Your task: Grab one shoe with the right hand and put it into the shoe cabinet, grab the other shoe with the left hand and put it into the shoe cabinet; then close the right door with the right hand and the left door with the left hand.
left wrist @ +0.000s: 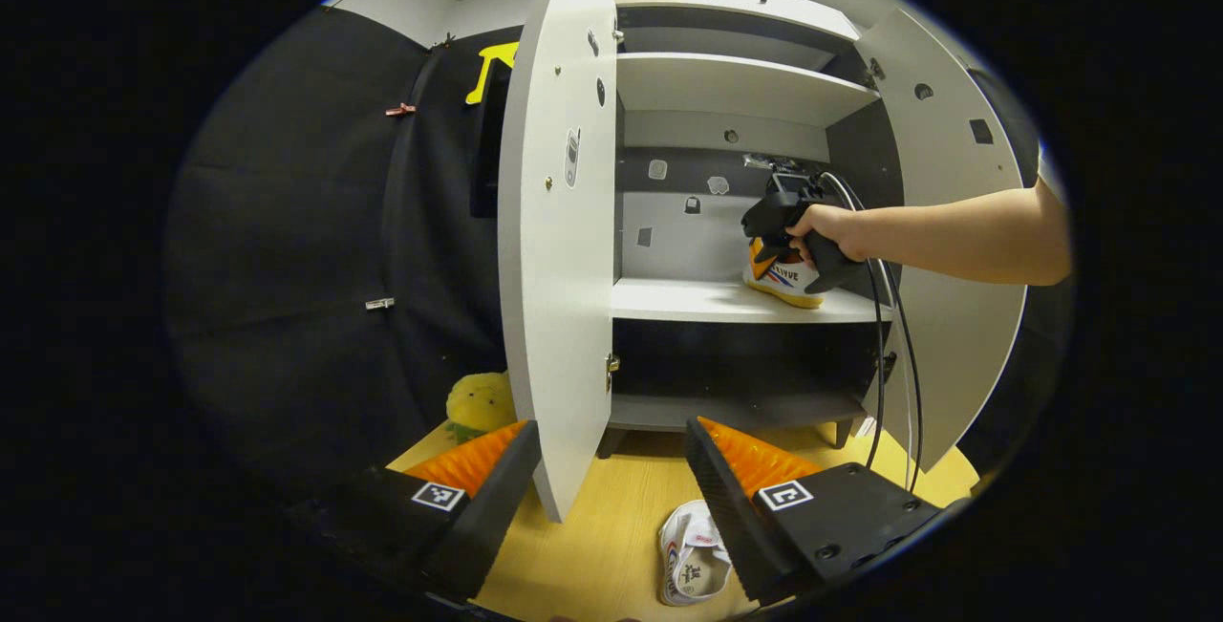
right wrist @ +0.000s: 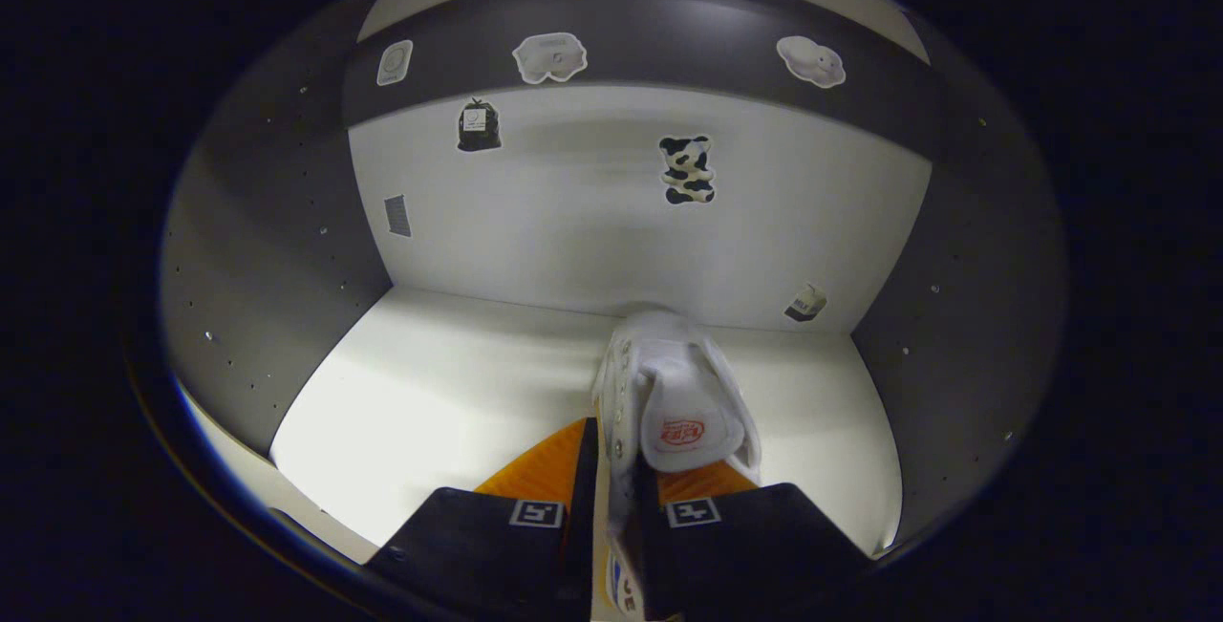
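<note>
The right gripper [right wrist: 611, 498] clamps a shoe [right wrist: 669, 402] near the shelf's [right wrist: 430, 393] right edge. The left gripper [left wrist: 611, 469] hangs open above the other shoe [left wrist: 693, 555] on the floor [left wrist: 602, 526]

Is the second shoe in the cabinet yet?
No, out. It lies on the floor before the open cabinet, near the left gripper: second shoe.

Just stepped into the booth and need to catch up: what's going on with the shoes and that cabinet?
A person is putting shoes away with two handheld grippers. The right gripper is shut on one shoe and has it on the middle shelf of the shoe cabinet. The left gripper is open and hangs above the floor, where the other shoe lies near the cabinet. The left door and the right door are both open.
</note>
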Tool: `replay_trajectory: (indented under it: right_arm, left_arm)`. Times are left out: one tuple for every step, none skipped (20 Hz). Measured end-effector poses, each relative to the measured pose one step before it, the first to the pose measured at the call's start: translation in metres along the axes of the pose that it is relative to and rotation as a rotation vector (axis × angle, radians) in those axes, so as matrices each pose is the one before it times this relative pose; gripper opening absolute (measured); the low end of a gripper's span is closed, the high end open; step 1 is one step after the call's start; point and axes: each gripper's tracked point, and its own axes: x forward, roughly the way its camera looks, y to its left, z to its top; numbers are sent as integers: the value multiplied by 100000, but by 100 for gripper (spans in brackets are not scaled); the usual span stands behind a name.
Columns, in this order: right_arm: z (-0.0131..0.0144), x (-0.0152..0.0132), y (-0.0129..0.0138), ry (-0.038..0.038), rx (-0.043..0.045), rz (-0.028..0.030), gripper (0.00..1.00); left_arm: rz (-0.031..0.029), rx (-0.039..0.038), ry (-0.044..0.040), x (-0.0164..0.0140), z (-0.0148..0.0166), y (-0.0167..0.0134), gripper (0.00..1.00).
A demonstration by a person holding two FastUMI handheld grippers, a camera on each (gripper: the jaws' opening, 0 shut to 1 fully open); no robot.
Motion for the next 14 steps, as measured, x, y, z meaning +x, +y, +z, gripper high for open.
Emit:
replay_trajectory:
  right_arm:
    - [69,-638,167,-1181,263,881,29]
    - [58,-693,147,-1484,-731,220,41]
    - [156,-782,242,-1954,-1044,642,49]
    - [230,-1011,467,-2099,-1175,763,67]
    - [100,-1053,244,-2181,-1180,411,75]
    - [251,-1081,550,-2339,-551,1318,90]
    - [174,-1062,371,-2412,-489,566,96]
    - [314,-1229,276,-2829,-339,493,99]
    - [240,-1205,197,-2201,-479,149,99]
    - [179,-1250,142,-2063,-488,189,99]
    - [185,-1178,120,-1877,-205,147,98]
    - [140,-1294,209,-1690,238,571,99]
    - [11,-1340,211,-1726,669,694,99]
    - [-17,-1451,60,-1882,1024,-76,99]
  left_arm:
    - [-242,821,-261,-33,142,7,95]
    - [-450,646,-134,-107,22,-61,95]
    - [-631,359,-277,-56,94,-112,95]
    - [-870,148,-351,-48,13,-167,95]
    - [-933,147,-271,-186,35,-160,95]
    - [-951,173,-78,-208,-58,-168,95]
    - [-943,221,164,-227,-107,-120,95]
    - [-926,246,254,-247,-262,-102,95]
    - [-946,192,343,-321,-175,-86,95]
    - [-1026,127,400,-295,-344,-82,95]
    - [-845,148,456,-289,-302,-62,95]
    - [-780,111,462,-398,-377,9,95]
    - [-901,57,635,-245,-356,21,95]
    - [-712,46,648,-360,-511,43,95]
